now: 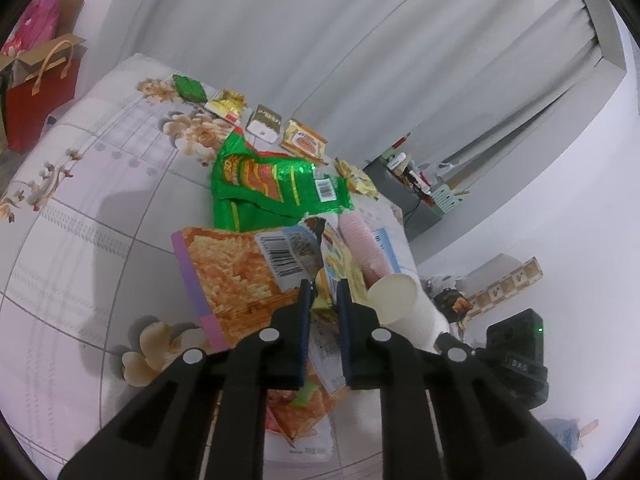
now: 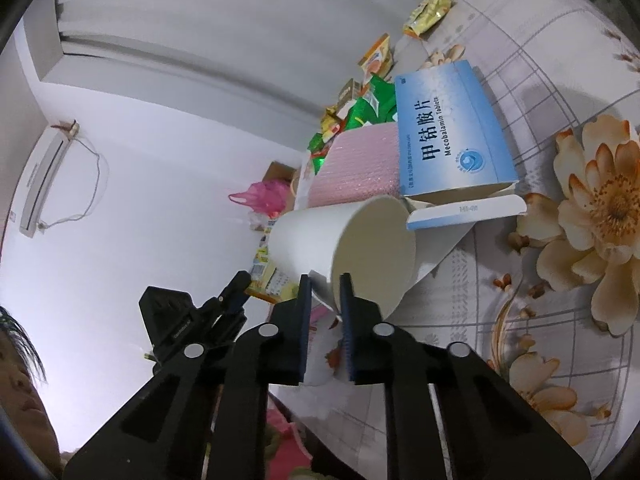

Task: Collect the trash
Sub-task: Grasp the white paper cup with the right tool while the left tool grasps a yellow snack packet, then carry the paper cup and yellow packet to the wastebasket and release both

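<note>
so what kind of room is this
Probably a bedroom at home: the trash lies on a floral bedsheet, grey curtains hang behind it, and a wall air conditioner shows in the right wrist view.

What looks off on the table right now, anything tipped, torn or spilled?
The white paper cup lies tipped, its rim pinched in the right gripper; no spill shows. The blue tablet box sits with its end flap hanging open. The left gripper is shut on a crumpled yellow wrapper.
</note>
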`<move>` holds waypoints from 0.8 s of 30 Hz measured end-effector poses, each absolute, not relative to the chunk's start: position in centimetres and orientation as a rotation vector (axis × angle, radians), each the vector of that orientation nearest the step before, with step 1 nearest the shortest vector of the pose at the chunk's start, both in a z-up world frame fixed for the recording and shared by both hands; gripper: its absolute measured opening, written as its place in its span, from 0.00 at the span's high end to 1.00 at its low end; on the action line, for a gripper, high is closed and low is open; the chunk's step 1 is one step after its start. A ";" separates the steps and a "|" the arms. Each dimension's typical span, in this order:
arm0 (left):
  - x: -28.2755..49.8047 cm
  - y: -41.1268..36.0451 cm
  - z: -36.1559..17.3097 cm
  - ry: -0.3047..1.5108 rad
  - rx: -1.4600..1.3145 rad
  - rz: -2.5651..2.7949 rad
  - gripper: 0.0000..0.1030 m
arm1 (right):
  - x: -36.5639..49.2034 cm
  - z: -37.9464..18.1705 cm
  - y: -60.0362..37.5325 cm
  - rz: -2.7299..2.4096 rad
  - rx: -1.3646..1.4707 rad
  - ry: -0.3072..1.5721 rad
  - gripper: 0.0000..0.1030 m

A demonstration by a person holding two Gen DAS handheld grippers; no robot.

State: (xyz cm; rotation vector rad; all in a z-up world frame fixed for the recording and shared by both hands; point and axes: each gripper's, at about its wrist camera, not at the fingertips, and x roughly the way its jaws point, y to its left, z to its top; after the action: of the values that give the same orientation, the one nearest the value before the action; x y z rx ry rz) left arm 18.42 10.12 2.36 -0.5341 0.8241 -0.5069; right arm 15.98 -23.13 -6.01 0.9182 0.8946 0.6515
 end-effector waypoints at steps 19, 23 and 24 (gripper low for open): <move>15.8 10.7 6.4 0.668 -0.552 -0.569 0.92 | 14.7 -3.6 -23.3 0.727 0.945 0.812 0.99; 15.2 10.7 7.1 0.650 -0.553 -0.576 0.92 | 14.2 -3.0 -23.5 0.738 0.950 0.791 0.99; 15.1 10.7 7.3 0.645 -0.550 -0.579 0.92 | 14.1 -2.9 -23.5 0.738 0.951 0.785 0.99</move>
State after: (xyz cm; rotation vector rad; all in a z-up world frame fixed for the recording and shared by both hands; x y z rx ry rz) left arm 15.07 10.67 7.27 -0.5503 0.6455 -0.5793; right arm 14.08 -23.52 -2.89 0.9509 0.7850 0.7382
